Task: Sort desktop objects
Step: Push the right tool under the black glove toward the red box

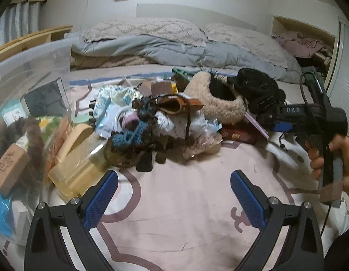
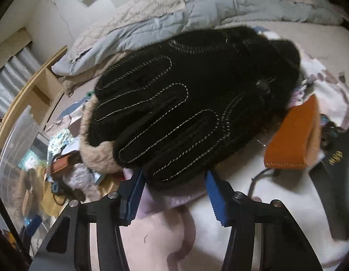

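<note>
Right tool (image 2: 174,192) astride black glove (image 2: 197,90)

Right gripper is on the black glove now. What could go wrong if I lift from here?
1. The right gripper pinches only the black glove's fingertip end, so the fuzzy knit may slip out.
2. A lilac cloth lies under the glove between the pads and could come up too.
3. The glove rests against the beige fleece item; lifting may drag it.
</note>
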A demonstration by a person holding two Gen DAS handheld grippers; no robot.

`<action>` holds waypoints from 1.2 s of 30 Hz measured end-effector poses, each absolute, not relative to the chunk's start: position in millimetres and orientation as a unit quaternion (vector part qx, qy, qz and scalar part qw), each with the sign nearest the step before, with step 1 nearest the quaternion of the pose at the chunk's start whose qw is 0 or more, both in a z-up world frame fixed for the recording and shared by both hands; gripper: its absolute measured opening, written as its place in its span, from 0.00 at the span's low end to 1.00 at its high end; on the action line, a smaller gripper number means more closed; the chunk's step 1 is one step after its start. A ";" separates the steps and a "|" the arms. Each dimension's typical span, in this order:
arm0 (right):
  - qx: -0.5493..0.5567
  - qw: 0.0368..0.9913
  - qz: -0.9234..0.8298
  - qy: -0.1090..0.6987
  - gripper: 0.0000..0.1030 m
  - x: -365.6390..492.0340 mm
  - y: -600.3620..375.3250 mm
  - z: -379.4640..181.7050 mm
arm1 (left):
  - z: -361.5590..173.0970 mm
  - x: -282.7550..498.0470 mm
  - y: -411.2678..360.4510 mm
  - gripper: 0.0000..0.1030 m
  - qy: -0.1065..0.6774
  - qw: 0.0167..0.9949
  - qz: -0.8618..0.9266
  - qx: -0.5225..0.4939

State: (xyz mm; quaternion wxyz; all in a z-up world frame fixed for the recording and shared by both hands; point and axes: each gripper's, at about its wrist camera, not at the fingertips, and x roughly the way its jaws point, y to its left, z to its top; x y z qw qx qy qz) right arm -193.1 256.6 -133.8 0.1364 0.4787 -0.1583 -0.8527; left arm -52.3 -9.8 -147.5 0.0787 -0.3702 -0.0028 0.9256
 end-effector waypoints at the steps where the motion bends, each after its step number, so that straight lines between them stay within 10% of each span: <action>1: 0.481 0.138 -0.850 -0.166 0.47 -197.1 257.6 -136.4 | -149.1 -53.3 -9.7 0.98 -0.004 0.079 0.924 -0.374; 36: 0.527 0.134 -0.829 -0.132 0.42 -129.2 281.3 -151.6 | -209.6 -62.1 -0.4 1.00 0.035 0.066 0.876 -0.477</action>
